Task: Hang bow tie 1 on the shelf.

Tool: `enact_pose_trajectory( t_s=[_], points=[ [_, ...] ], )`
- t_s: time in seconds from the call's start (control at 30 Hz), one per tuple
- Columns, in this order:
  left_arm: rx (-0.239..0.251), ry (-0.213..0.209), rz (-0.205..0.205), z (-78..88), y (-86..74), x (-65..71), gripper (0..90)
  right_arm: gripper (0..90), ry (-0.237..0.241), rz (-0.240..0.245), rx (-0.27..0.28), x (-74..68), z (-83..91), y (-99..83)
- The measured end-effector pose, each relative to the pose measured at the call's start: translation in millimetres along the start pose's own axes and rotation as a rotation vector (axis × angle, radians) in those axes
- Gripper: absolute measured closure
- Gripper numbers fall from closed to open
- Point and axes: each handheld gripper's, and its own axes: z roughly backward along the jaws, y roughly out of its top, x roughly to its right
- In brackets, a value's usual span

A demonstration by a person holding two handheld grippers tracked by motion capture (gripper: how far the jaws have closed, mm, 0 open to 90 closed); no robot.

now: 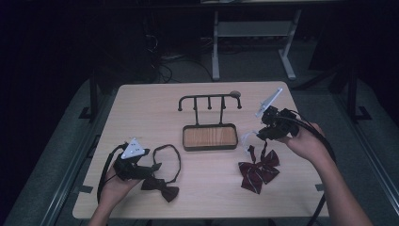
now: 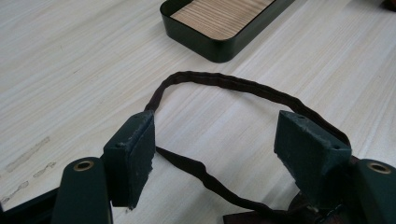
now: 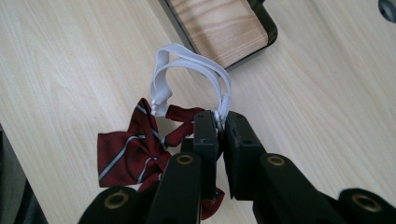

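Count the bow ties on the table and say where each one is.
2. A dark bow tie lies by the left gripper; a red striped bow tie hangs by its white strap from the right gripper.

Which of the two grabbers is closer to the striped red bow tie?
The right gripper: it pinches the white strap of the striped red bow tie. The left gripper is across the table, by the dark bow tie.

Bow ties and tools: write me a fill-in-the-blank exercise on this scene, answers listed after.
1. The right tool is shut on the striped bow tie's ____ strap.
2. The left tool stands ____ over the dark bow tie's loop.
3. The tray has a ____ floor.
4. Behind the tray stands a black ____ with hooks.

Answers: white; open; wooden; rack
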Motion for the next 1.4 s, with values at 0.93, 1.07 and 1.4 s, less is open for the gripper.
enact_pose_trajectory(
  t_s=[0.93,1.07,1.4],
  points=[
    [0.008,-0.002,0.003,0.1,0.0,-0.3,29.6,83.5,-0.028,0.036,0.021,1.9,24.9,27.6],
    [0.008,-0.001,0.001,0.5,0.0,-0.6,29.6,83.5,-0.030,0.036,0.020,3.3,27.1,30.7],
    [0.006,-0.005,0.004,-0.4,-0.1,-0.1,29.6,83.5,-0.029,0.029,0.022,9.7,28.4,38.8]
  ],
)
